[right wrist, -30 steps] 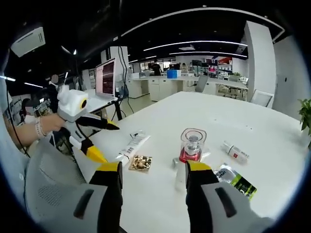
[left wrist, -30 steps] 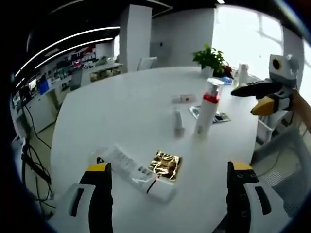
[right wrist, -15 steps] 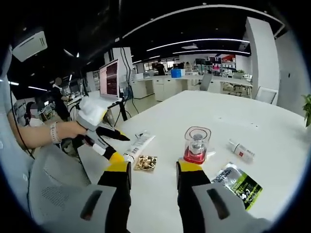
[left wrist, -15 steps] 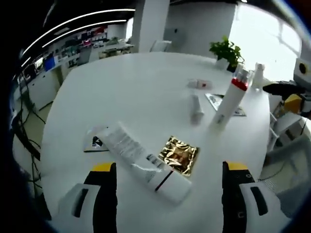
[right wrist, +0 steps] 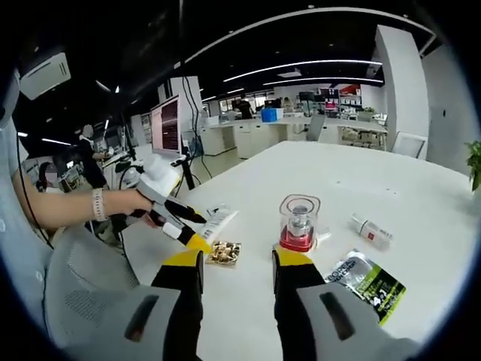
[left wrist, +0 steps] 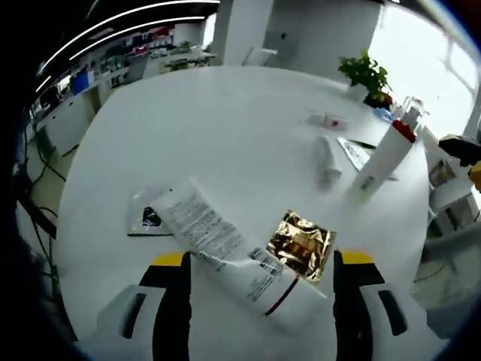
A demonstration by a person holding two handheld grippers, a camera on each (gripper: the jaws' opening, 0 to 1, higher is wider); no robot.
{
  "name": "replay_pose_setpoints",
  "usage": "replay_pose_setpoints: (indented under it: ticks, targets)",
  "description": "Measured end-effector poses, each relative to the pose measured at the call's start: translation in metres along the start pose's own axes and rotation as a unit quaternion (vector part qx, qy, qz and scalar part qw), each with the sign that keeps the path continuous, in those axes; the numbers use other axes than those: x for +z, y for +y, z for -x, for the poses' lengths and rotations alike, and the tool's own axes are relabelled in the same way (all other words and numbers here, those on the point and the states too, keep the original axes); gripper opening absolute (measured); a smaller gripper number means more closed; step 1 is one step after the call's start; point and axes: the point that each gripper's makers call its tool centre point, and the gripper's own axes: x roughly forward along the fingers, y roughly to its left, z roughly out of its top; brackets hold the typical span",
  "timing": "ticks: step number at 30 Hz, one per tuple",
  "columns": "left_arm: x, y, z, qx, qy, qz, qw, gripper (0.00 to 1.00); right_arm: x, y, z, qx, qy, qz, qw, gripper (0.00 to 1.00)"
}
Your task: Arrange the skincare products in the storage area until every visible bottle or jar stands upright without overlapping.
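Observation:
A long white tube [left wrist: 225, 248] lies flat on the white table [left wrist: 225, 128], its near end between the jaws of my open left gripper [left wrist: 262, 259]. A gold foil sachet [left wrist: 301, 244] lies beside it. A white pump bottle [left wrist: 383, 154] with a red band stands upright farther off, with a small tube [left wrist: 327, 159] lying next to it. In the right gripper view, my right gripper [right wrist: 237, 259] is open above the table before the pump bottle [right wrist: 299, 223]. The left gripper [right wrist: 195, 229] hovers at the white tube [right wrist: 218, 222] and gold sachet [right wrist: 224, 252].
A dark sachet [left wrist: 146, 219] lies left of the tube. A green-and-black sachet [right wrist: 366, 282] and small tube [right wrist: 370, 231] lie right of the bottle. A potted plant [left wrist: 366, 75] stands at the table's far edge. A person's arm [right wrist: 68, 207] holds the left gripper.
The left gripper has moved down and forward over the white tube, which now lies between its jaws. The right gripper's jaws have narrowed a little. The products have not moved.

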Motion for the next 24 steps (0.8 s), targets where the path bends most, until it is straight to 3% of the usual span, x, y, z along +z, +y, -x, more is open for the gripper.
replay_pose_setpoints:
  ticks: [7, 17, 24]
  targets:
    - [0.004, 0.0, -0.012, 0.002, 0.02, -0.025, 0.9995, 0.68, 0.0, -0.001, 0.001, -0.003, 0.0, -0.001, 1.0, 0.36]
    - [0.021, -0.004, -0.025, -0.01, 0.035, -0.055, 0.9978, 0.49, -0.003, 0.0, 0.002, -0.004, 0.005, -0.004, 1.0, 0.36]
    - [0.019, 0.008, -0.022, 0.007, 0.073, -0.111, 0.9911, 0.42, -0.005, 0.0, 0.003, -0.005, 0.007, -0.005, 1.0, 0.35]
